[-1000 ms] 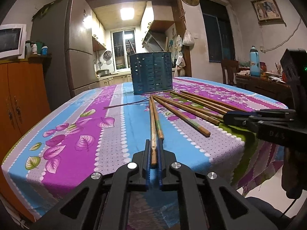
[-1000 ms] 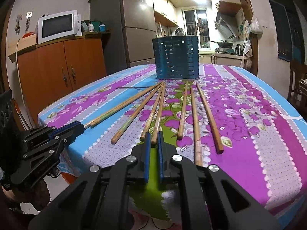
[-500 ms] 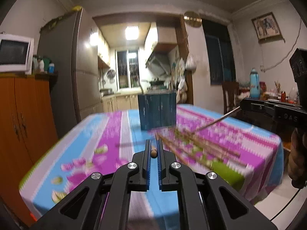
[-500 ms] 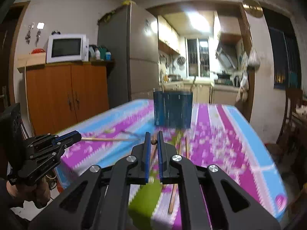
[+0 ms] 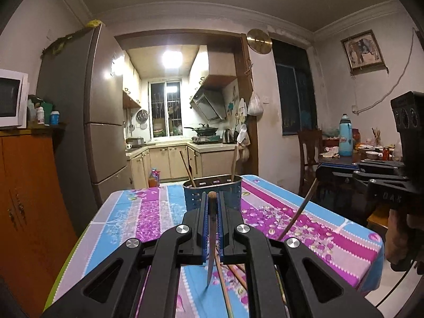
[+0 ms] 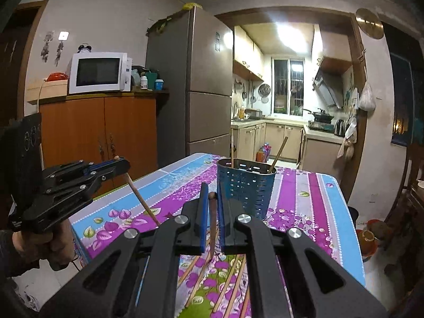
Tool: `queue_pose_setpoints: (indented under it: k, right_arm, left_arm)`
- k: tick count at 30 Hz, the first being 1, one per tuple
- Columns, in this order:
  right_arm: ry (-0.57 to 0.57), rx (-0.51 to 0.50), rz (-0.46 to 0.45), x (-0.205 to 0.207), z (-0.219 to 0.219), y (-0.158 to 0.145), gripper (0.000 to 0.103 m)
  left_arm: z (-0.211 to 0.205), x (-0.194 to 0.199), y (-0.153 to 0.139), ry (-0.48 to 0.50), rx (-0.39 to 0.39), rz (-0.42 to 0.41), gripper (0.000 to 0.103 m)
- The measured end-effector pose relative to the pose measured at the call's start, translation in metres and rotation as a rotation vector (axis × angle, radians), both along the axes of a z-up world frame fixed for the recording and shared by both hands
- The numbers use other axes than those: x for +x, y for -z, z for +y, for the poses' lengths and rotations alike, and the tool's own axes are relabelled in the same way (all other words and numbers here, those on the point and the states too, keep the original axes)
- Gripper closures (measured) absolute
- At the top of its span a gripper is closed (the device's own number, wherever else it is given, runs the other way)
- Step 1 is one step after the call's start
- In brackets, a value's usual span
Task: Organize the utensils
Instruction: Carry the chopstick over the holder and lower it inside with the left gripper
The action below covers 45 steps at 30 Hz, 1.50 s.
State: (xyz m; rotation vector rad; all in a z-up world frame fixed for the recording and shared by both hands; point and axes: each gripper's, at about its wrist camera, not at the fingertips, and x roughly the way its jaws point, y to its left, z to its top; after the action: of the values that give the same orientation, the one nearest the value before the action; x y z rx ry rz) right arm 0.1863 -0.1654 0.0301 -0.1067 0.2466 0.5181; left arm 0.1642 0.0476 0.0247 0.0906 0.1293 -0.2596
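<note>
1. Currently a carry step, by my reading: each gripper has one chopstick lifted clear of the table, holder not yet reached.
2. Left gripper (image 5: 212, 206): jaws clamped on a dark wooden chopstick (image 5: 211, 241), gripped near its blunt butt end. Butt shows just above the pads; shaft hangs down, tapered tip lowest, over the striped purple-and-blue floral tablecloth (image 5: 148, 212). Long axis close to vertical in the left wrist view.
3. Right gripper (image 6: 212, 198): jaws shut on a second brown wooden chopstick (image 6: 212, 228), same manner, butt up between the blue pads, tip down. Long axis near upright, with a slight lean.
4. In the other camera's side view each held stick slants, upper end at the jaws, lower end angled toward the table. So neither is truly plumb.
5. Blue perforated metal utensil holder (image 6: 245, 185) stands upright further along the table, ahead of both grippers and well apart from them. Two chopsticks already lean inside, tops out past the rim.
6. Remaining loose wooden chopsticks (image 6: 225, 286) lie flat on the cloth below the grippers, fanned roughly toward the holder.
7. Next move, as a judgement: advance both grippers over the holder's open mouth, tips kept low and clear of the rim, then lower and release. Risk: a slanted stick catching the rim or the sticks already inside.
</note>
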Motion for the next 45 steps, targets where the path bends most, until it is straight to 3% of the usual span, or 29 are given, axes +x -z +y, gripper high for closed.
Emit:
queue_pose_setpoints:
  k: [6, 22, 38, 45]
  right_arm:
    - [-0.003, -0.003, 0.033, 0.017, 0.003, -0.013, 0.098]
    - [0.018, -0.023, 0.062, 0.036, -0.003, -0.047, 0.098]
    - [0.051, -0.046, 0.005, 0.08, -0.009, -0.153, 0.098]
    - [0.077, -0.045, -0.018, 0.118, -0.007, -0.183, 0.098]
  left_arm:
    - [0.005, 0.023, -0.018, 0.003, -0.032, 0.044, 0.096]
    - [-0.009, 0.042, -0.063, 0.026, -0.016, 0.114, 0.096]
    - [-0.019, 0.102, -0.151, 0.029, -0.057, 0.11, 0.096]
    - [-0.027, 0.137, -0.182, 0.002, -0.065, 0.087, 0.096]
